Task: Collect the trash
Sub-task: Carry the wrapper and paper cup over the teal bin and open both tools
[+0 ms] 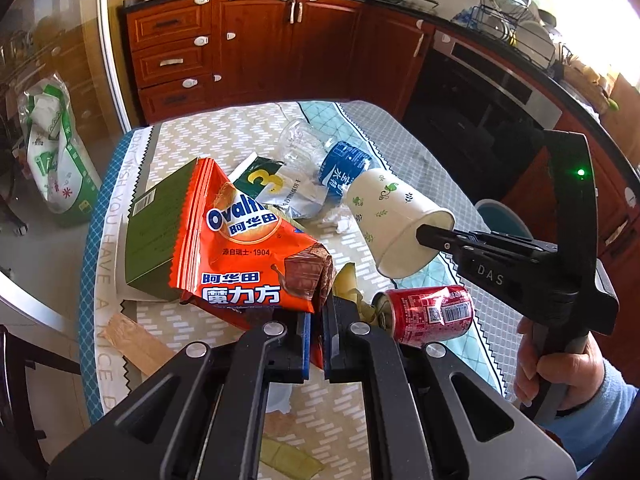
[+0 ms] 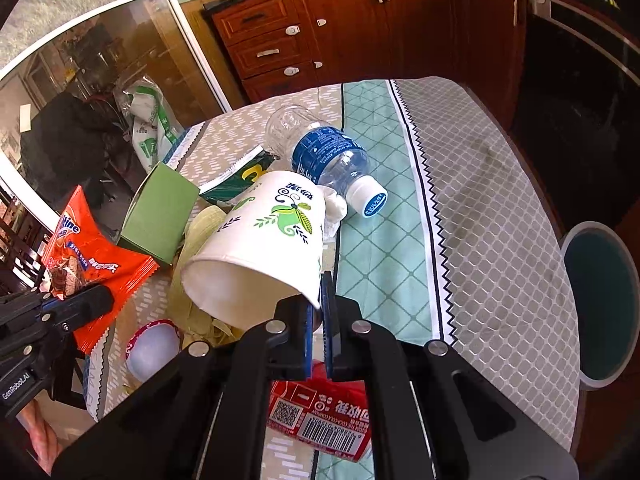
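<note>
My left gripper [image 1: 316,332] is shut on the lower edge of an orange Ovaltine snack bag [image 1: 248,248], held above the table; the bag also shows in the right wrist view [image 2: 92,252]. My right gripper [image 2: 317,320] is shut on the rim of a white paper cup [image 2: 260,248] with green leaf print, tilted on its side; the cup also shows in the left wrist view [image 1: 396,220]. A red cola can [image 1: 428,314] lies below the cup. A blue-labelled water bottle [image 2: 336,164], a green box [image 2: 164,216] and a clear cup [image 2: 288,124] lie on the table.
The table wears a patterned cloth [image 2: 480,208]. A round teal bin [image 2: 600,304] stands off the table's right edge. Peel scraps [image 2: 192,308], crumpled tissue [image 2: 334,212] and a green-white packet [image 1: 264,184] lie among the trash. Wooden cabinets [image 1: 248,44] stand behind.
</note>
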Demonstrator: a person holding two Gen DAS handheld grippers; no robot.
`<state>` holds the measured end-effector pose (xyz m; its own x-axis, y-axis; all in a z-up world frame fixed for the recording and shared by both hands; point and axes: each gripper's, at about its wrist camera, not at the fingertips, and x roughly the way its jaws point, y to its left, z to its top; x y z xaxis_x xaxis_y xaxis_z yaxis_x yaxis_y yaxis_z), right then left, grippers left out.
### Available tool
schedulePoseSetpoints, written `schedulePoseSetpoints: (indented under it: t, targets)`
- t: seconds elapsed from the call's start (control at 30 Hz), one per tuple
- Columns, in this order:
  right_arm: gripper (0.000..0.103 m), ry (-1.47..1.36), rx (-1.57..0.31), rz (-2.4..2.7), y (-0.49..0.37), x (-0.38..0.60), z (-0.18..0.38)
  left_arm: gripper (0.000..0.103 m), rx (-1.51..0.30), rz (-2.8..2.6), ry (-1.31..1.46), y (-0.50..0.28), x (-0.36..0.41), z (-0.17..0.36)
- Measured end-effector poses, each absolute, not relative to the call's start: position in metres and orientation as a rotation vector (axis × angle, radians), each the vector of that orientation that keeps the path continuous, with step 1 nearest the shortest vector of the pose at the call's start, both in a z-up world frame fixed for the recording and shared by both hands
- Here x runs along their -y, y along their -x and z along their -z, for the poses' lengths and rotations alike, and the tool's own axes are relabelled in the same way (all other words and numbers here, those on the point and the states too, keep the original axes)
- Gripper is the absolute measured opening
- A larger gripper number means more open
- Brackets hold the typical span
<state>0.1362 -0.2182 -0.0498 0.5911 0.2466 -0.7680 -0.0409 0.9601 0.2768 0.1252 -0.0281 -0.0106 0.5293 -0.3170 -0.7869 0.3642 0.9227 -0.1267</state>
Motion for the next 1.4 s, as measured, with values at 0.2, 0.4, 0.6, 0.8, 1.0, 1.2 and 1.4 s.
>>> schedulePoseSetpoints:
  t: [0.2,0.4,0.6,0.8,1.0,1.2,1.4]
  targets:
    - [0.004,-0.232,-0.889,-0.183,-0.124,0.225,0.028,0.004,-0.920,0.403,-0.042,-0.124,0.028,0.003]
    - [0.004,-0.242,-0.847,-0.123,-0.108,0.258,0.007,0.005,-0.888,0.481,-0.112,-0.121,0.061,-0.014]
    - [0.004,-0.263,-0.853,0.074,-0.086,0.344,0.011,0.005,-0.881,0.579,-0.181,-0.118,0.114,-0.020]
    - [0.004,-0.314,-0.948,0.302,-0.069,0.450,0.054,0.005,-0.894,0.742,-0.283,-0.116,0.201,-0.009]
    - [0.008,-0.388,-1.050,0.384,-0.069,0.507,0.097,0.005,-0.951,0.892,-0.335,-0.128,0.294,0.019]
    - [0.042,-0.426,-1.069,0.413,-0.069,0.528,0.114,0.005,-1.007,0.970,-0.398,-0.135,0.366,0.053]
    - [0.072,-0.428,-1.022,0.501,-0.057,0.543,0.106,0.006,-1.089,1.027,-0.447,-0.142,0.425,0.091]
